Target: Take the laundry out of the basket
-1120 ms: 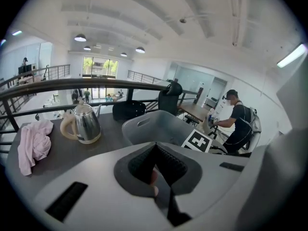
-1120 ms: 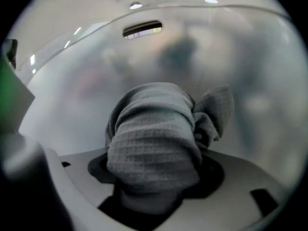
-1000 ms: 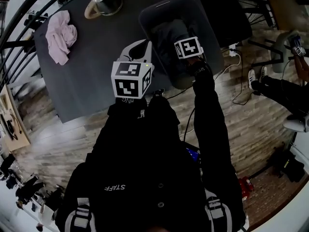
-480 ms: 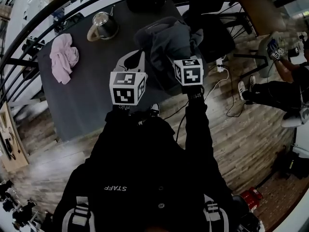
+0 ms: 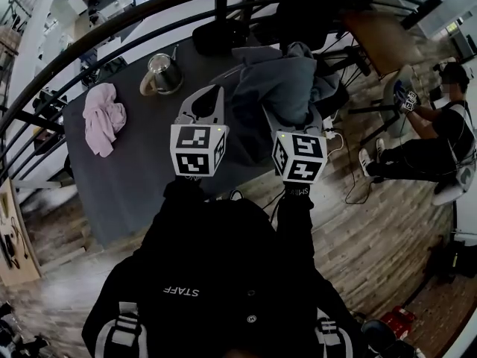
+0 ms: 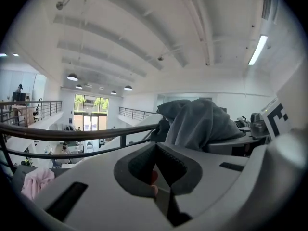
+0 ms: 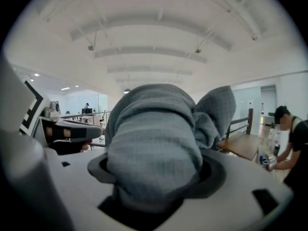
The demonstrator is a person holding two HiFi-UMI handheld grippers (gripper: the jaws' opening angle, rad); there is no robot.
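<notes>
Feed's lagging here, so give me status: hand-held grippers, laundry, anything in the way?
Right hand-held gripper shut on grey garment, held up high. Left hand-held gripper shut, empty. Pink cloth lies apart on table, not in the way.

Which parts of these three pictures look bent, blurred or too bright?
Head view: the black metal railing bows from the wide lens. Left gripper view: the long ceiling light strip glares white. Right gripper view: the grey cloth garment, very near the lens, looks soft.
</notes>
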